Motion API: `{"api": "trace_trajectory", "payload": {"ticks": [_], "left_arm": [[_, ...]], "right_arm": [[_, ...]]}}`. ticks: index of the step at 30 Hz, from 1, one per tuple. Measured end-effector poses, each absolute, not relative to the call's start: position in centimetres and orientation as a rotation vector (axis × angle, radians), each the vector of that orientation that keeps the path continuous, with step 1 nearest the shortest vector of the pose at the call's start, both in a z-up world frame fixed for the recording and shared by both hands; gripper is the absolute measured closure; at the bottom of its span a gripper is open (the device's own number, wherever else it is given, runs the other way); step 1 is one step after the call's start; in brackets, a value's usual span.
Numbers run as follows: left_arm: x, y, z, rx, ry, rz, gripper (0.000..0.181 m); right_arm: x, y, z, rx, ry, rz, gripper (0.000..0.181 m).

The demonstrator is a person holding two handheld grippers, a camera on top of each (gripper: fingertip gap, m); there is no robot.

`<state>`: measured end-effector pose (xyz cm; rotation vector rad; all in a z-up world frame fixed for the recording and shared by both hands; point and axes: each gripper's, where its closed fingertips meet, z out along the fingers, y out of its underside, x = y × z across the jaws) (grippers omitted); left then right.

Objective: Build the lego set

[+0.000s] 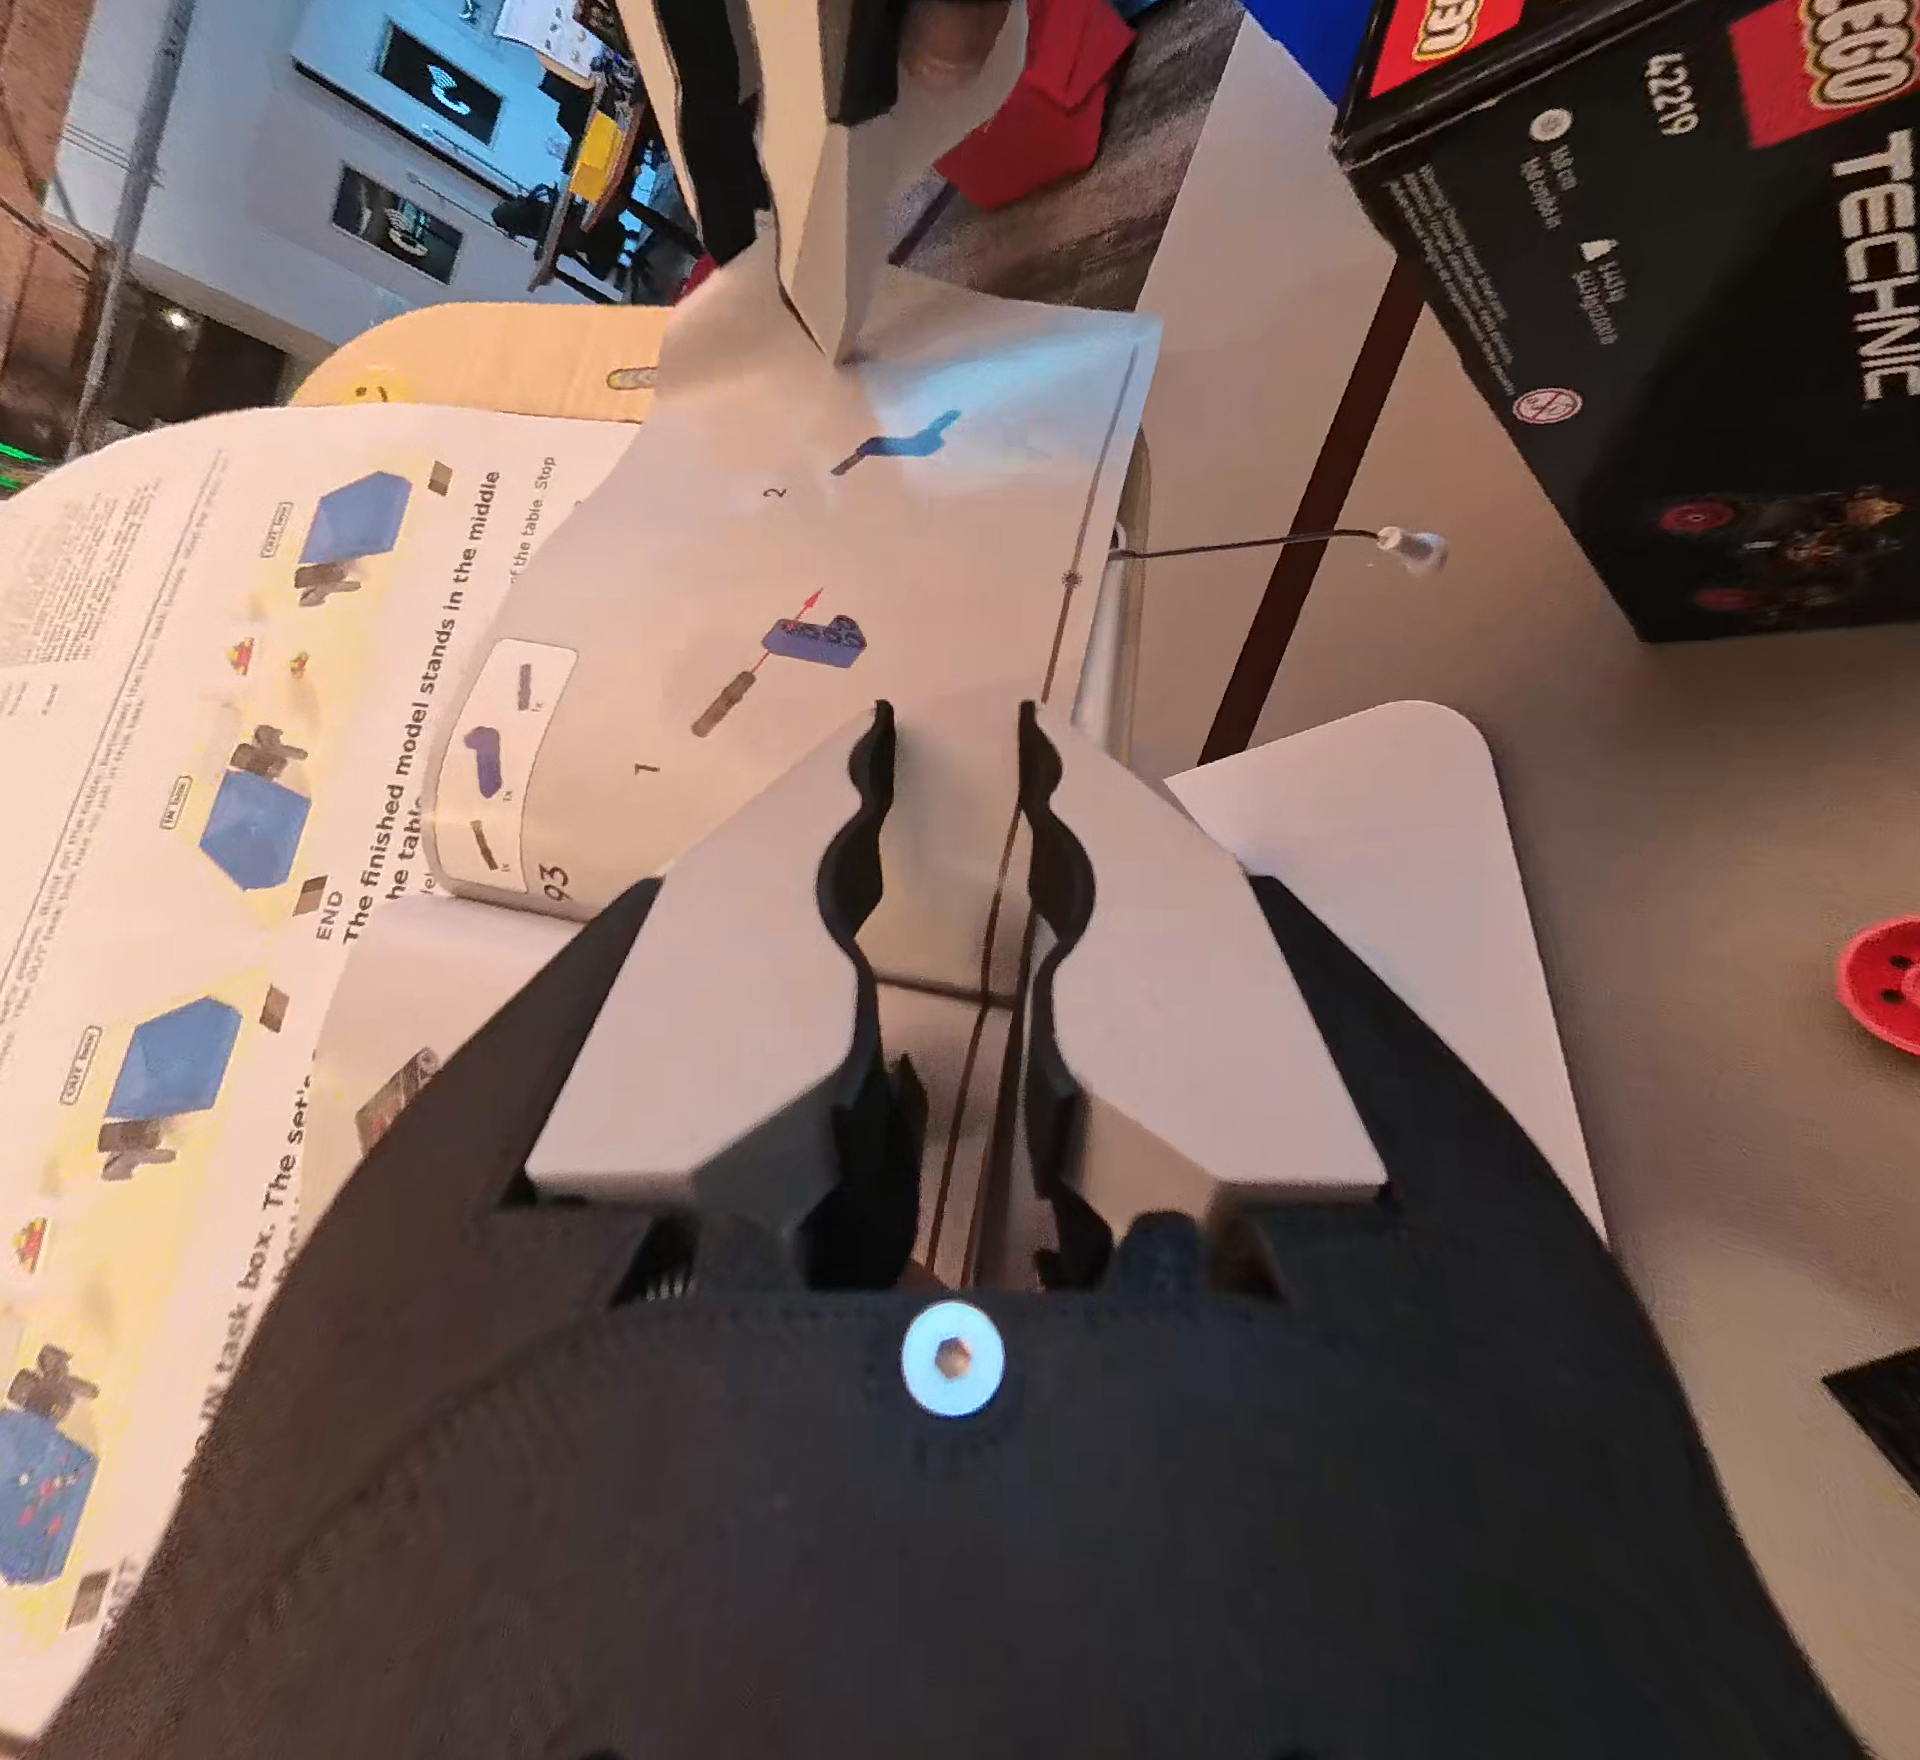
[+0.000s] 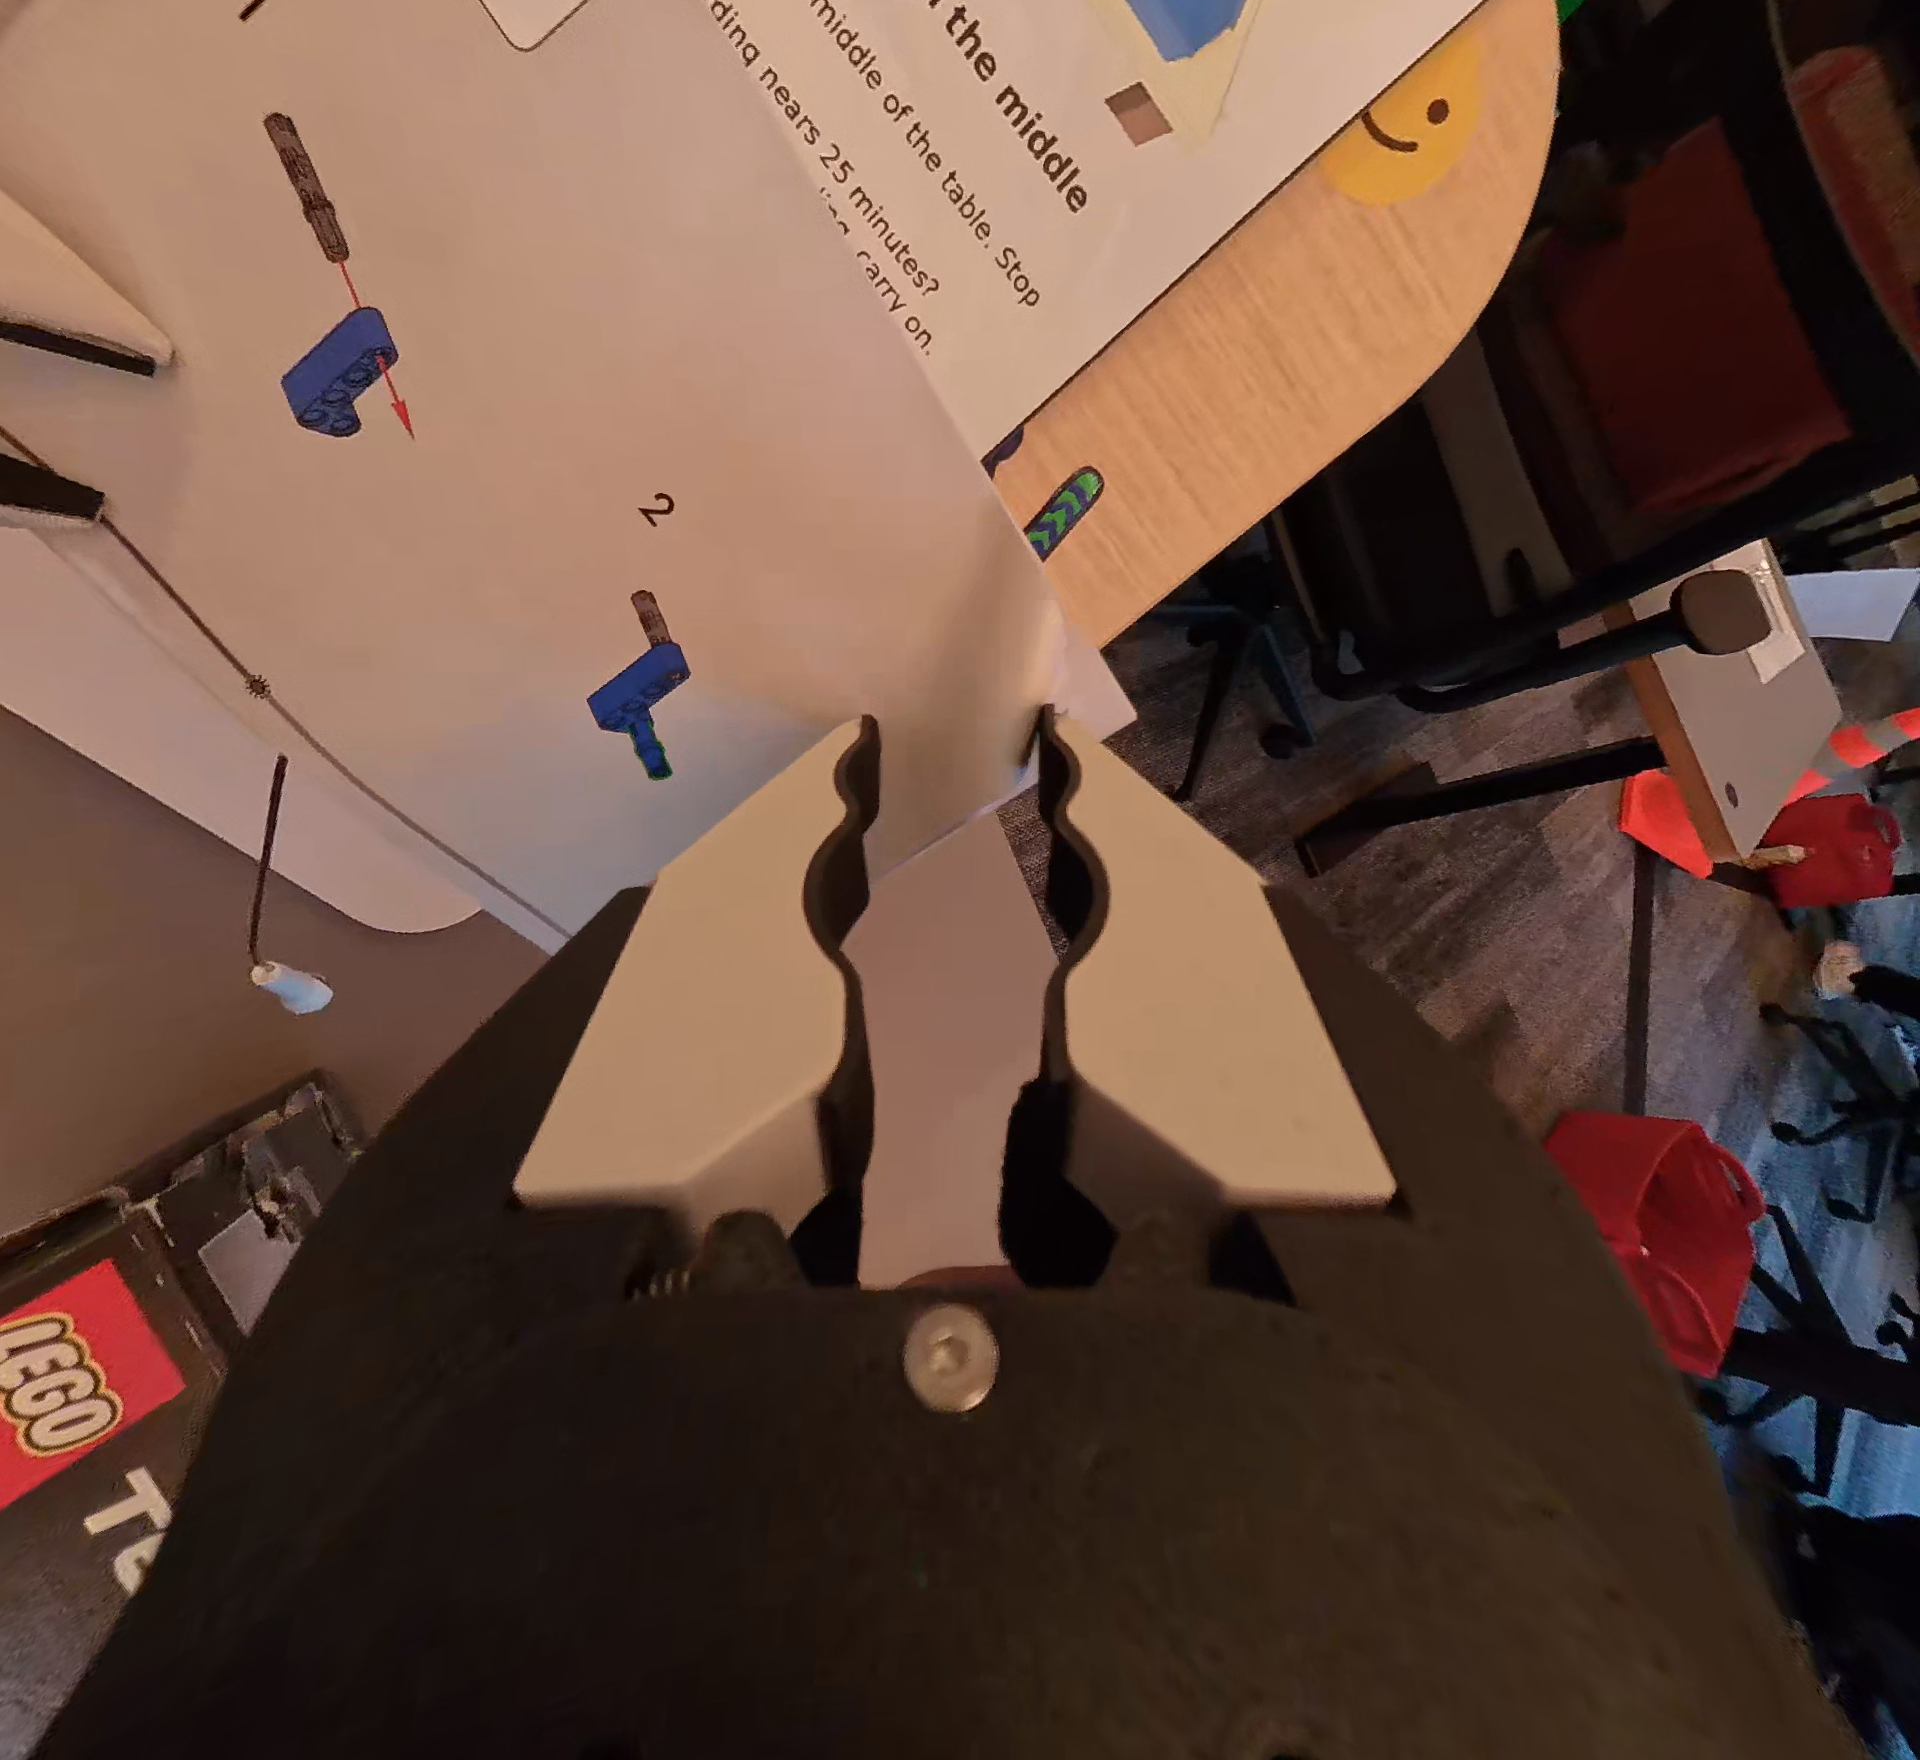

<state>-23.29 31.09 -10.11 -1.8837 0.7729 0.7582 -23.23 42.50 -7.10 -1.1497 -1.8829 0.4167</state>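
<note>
**Both grippers at the instruction booklet, page corner in the right one**

Left wrist view: nearest the camera, the left gripper [image 1: 956,723] points toward 12 o'clock over the open instruction booklet [image 1: 831,567], its jaws apart with nothing between them. At 12 o'clock the right gripper [image 1: 847,328] pinches the far edge of the page and pulls it up into a tent. The set's black box [image 1: 1662,308] stands at 2 o'clock on the worktop [image 1: 1714,827], and a red round piece [image 1: 1886,983] lies at 3 o'clock.

Right wrist view: the right gripper [image 2: 956,734] reaches in from 6 o'clock with the page corner [image 2: 1029,713] between its tips. The jaws look only partly closed, so whether they truly clamp the paper I cannot tell.

The paper is likely light, limp and easily creased or torn; holding it near the corner and lifting gently seems safest.
</note>
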Motion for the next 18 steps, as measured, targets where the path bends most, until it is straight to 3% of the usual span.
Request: {"api": "trace_trajectory", "payload": {"ticks": [10, 18], "left_arm": [[-23.0, 31.1, -10.2, -1.869, 0.776, 0.757, 0.159], [-22.9, 30.9, -9.8, -1.858, 0.754, 0.735, 0.158]], "right_arm": [[-21.8, 41.4, -5.4, -1.06, -1.879, 0.408, 0.176], [-19.6, 35.0, -2.6, -1.124, -2.002, 0.957, 0.18]]}}
